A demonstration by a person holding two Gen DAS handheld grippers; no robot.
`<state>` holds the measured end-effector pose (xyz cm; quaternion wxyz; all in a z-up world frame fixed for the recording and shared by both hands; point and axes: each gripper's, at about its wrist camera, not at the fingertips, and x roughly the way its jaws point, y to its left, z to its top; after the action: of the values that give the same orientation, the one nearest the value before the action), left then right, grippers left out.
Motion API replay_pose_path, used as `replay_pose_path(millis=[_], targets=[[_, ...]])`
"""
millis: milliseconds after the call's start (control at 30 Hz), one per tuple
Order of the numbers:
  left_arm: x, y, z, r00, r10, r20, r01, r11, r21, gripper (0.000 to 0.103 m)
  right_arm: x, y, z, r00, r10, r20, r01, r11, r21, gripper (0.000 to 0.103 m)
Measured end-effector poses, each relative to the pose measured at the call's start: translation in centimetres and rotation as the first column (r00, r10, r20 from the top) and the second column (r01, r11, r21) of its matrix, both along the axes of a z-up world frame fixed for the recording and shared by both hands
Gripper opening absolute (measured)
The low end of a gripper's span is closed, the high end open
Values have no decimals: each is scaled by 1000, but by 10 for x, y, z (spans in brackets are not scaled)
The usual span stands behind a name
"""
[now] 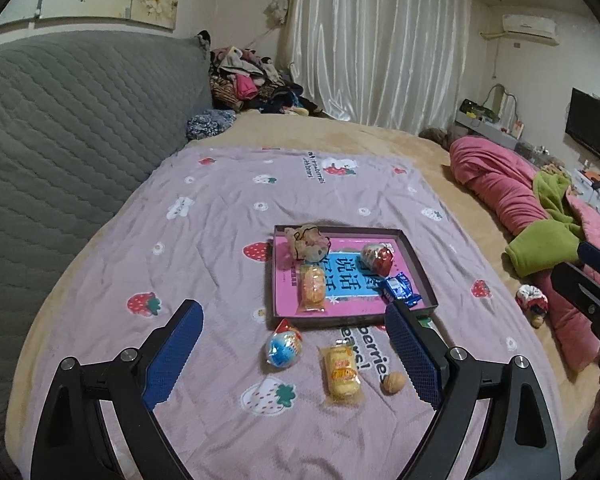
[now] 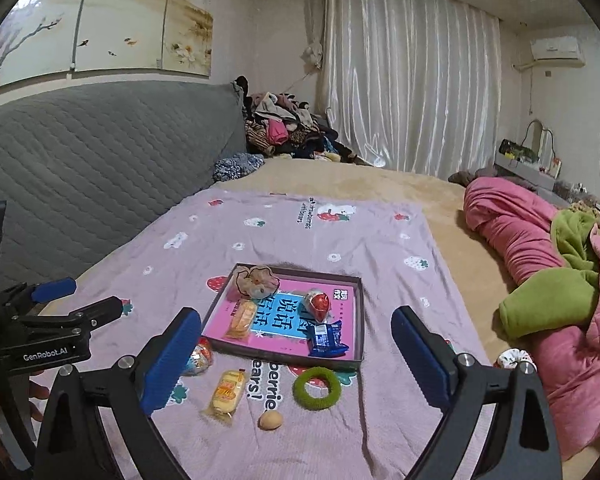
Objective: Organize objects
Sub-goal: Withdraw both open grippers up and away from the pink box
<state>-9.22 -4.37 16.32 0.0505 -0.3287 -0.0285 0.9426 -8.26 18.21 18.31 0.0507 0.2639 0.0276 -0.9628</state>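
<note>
A dark-rimmed tray (image 1: 416,256) with a pink bottom lies on the lilac strawberry blanket (image 1: 204,216). It holds a beige scrunchie (image 1: 306,244), a yellow cake pack (image 1: 312,288), a red foil snack (image 1: 376,258) and a blue wrapped candy (image 1: 398,290). In front of the tray lie a round blue snack (image 1: 284,346), a second yellow cake pack (image 1: 342,372), a walnut (image 1: 394,382) and a green scrunchie (image 2: 316,388). My left gripper (image 1: 293,306) and right gripper (image 2: 295,312) hover above these loose items, both open and holding nothing.
A white-and-red scrunchie (image 2: 514,358) lies off the blanket at the right, beside a pink quilt (image 2: 540,248) and a green blanket (image 2: 552,300). A grey padded headboard (image 1: 68,128) runs along the left. Clothes are piled in the far corner (image 1: 252,84).
</note>
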Motion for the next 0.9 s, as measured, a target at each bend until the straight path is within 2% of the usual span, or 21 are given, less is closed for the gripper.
replay_pose_path(millis=[333, 667, 900], targets=[[26, 8, -6, 1000, -2, 18, 2, 1000, -6, 93, 27, 1, 0, 1000, 3, 1, -3, 1000, 19, 97], [41, 21, -29, 999, -4, 52, 6, 1000, -29, 93, 49, 4, -25, 999, 2, 42, -4, 999, 47, 97], [41, 15, -50, 997, 10, 73, -6, 999, -51, 93, 52, -2, -50, 997, 13, 73, -15, 999, 39, 97]])
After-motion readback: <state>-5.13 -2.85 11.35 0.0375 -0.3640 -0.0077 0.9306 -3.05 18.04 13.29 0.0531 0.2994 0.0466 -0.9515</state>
